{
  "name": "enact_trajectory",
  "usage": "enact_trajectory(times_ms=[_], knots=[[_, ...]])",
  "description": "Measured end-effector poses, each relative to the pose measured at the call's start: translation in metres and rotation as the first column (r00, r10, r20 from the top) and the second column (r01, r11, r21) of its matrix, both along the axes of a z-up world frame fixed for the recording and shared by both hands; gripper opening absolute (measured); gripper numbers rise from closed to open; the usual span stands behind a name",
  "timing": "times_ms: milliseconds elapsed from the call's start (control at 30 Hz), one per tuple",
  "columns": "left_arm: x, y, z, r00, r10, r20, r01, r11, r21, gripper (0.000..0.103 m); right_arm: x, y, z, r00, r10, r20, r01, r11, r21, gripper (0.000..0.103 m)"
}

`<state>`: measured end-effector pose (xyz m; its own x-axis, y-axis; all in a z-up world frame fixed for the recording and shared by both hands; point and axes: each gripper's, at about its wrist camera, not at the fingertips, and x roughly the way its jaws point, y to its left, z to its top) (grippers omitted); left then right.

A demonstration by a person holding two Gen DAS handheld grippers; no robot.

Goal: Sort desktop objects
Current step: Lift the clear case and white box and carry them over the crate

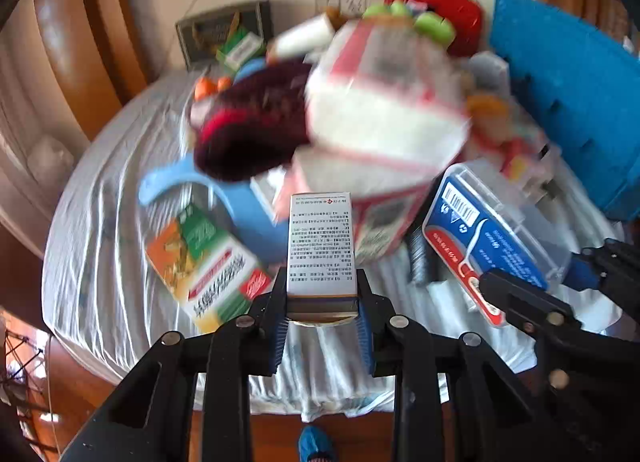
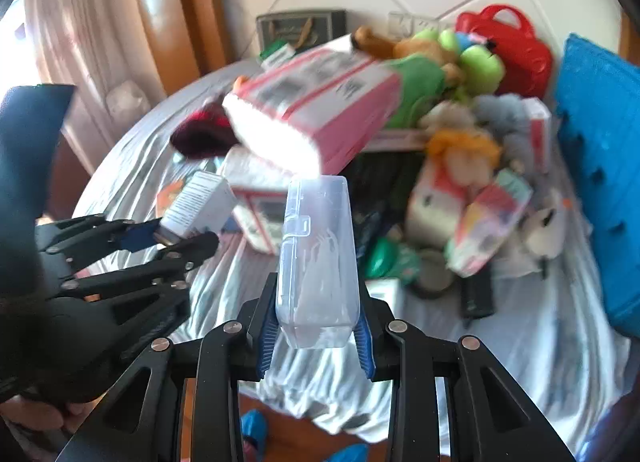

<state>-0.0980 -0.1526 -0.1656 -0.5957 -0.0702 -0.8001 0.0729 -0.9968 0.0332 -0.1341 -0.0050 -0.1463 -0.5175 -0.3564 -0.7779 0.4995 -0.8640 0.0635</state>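
My left gripper is shut on a small white box covered in fine print, held upright above the cloth-covered table. My right gripper is shut on a clear plastic case, also lifted off the table. In the left wrist view the right gripper shows at the right, with the case's blue and red label facing me. In the right wrist view the left gripper shows at the left with the white box in it.
A heap fills the table's middle and back: a large pink-and-white box, a dark red knit hat, a green and orange box, a blue plastic piece, plush toys and a red bag. A blue cushion lies at the right.
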Motion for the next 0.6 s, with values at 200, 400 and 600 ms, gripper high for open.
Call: enact_trajectory(times_ms=[200, 400, 600], knots=[[-0.026, 0.042, 0.036, 0.991, -0.04, -0.125, 0.037, 0.999, -0.027, 0.028, -0.001, 0.033, 0.03, 0.992, -0.065, -0.104, 0.063, 0.998, -0.029, 0.032], [-0.026, 0.082, 0.083, 0.97, -0.076, -0.229, 0.07, 0.997, -0.035, 0.029, 0.008, 0.08, 0.085, 0.961, -0.134, -0.241, 0.12, 0.99, -0.07, 0.033], [-0.024, 0.136, 0.115, 0.945, -0.105, -0.309, 0.104, 0.994, -0.021, 0.029, 0.018, 0.136, 0.12, 0.928, -0.175, -0.33, 0.152, 0.984, -0.095, 0.033]])
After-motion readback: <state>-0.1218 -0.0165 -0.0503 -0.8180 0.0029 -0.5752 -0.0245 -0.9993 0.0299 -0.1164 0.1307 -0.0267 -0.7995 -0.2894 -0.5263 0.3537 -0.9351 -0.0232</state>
